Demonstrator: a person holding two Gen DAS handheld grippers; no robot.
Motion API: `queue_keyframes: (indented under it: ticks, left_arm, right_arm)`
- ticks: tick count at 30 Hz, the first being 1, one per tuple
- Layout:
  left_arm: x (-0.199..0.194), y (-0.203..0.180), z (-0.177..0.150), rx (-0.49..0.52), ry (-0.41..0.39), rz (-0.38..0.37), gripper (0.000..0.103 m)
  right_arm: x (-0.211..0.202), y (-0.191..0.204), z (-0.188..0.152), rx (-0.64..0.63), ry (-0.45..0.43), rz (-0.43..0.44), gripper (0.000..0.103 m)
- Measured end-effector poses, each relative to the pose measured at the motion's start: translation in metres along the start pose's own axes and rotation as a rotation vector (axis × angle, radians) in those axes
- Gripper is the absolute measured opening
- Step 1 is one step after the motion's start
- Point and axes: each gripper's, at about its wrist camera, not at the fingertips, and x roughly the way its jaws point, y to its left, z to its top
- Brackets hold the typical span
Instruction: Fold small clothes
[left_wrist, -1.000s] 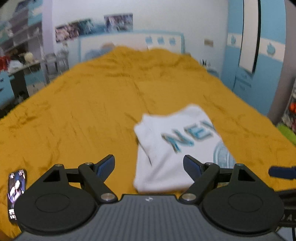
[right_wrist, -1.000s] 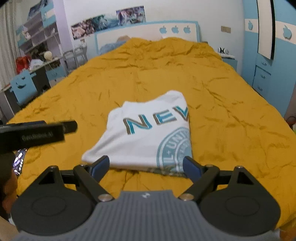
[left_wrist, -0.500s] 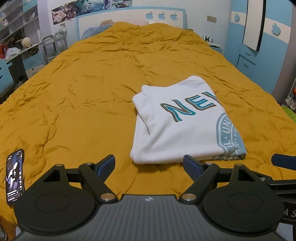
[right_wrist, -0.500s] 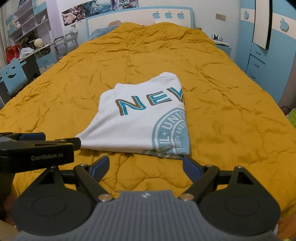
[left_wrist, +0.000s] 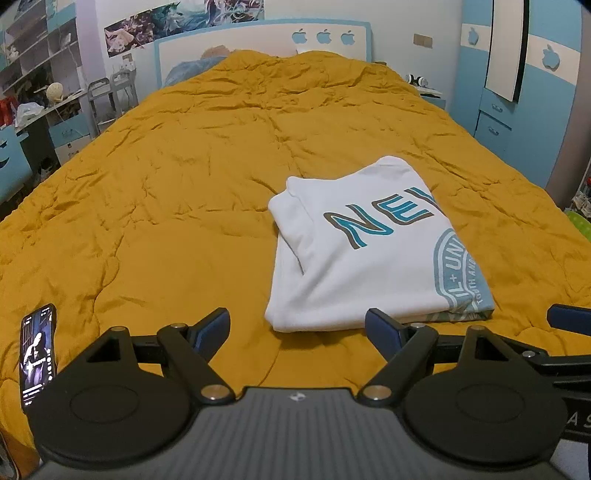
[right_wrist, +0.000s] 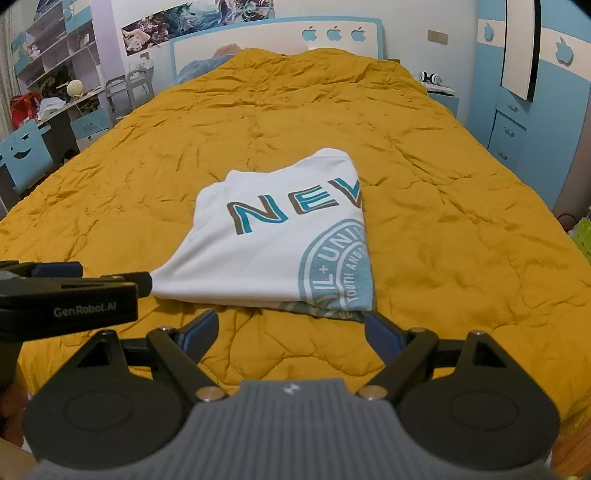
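Folded white T-shirt (left_wrist: 362, 254) lying flat on the mustard-yellow quilt (left_wrist: 177, 206), right of centre in the left wrist view and at centre in the right wrist view (right_wrist: 280, 240). The shirt forms a compact rectangle with several layers stacked at its near edge; teal-and-brown letters "NEV" and part of a round teal seal face upward.

Left gripper (left_wrist: 297, 326), at lower centre of its own view, with its blue-padded fingers spread wide and nothing between them, held above the quilt just short of the shirt's near edge. The same gripper enters the right wrist view from the left edge (right_wrist: 110, 282), its tip just beside the shirt's near left corner; contact cannot be determined. Right gripper (right_wrist: 291, 326), fingers likewise spread and empty, held short of the shirt's near right corner; one blue finger of it shows at the right edge of the left wrist view.

A smartphone (left_wrist: 37, 354) with a lit screen lies on the quilt at the lower left, well apart from the shirt. The quilt covers the whole bed up to a white headboard (left_wrist: 258, 37) with three blue apple cut-outs. Posters (left_wrist: 177, 18) hang above it. Open shelves and a cluttered desk (left_wrist: 40, 96) occupy the upper left; a blue wardrobe (left_wrist: 524, 92) occupies the upper right, with a nightstand (left_wrist: 432, 96) beside it.
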Motion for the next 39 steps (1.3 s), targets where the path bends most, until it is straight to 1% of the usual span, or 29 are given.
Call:
queue_keyframes:
  ticks: [20, 39]
  left_arm:
    - [-0.0009, 0.0029, 0.0014, -0.002, -0.009, -0.001, 0.097]
    - [-0.0007, 0.0036, 0.0007, -0.008, 0.001, -0.002, 0.096]
  right_arm:
    - [-0.0012, 0.0018, 0.0005, -0.001, -0.003, -0.007, 0.082]
    - [-0.0001, 0.0031, 0.0001, -0.006, 0.0, -0.006, 0.082]
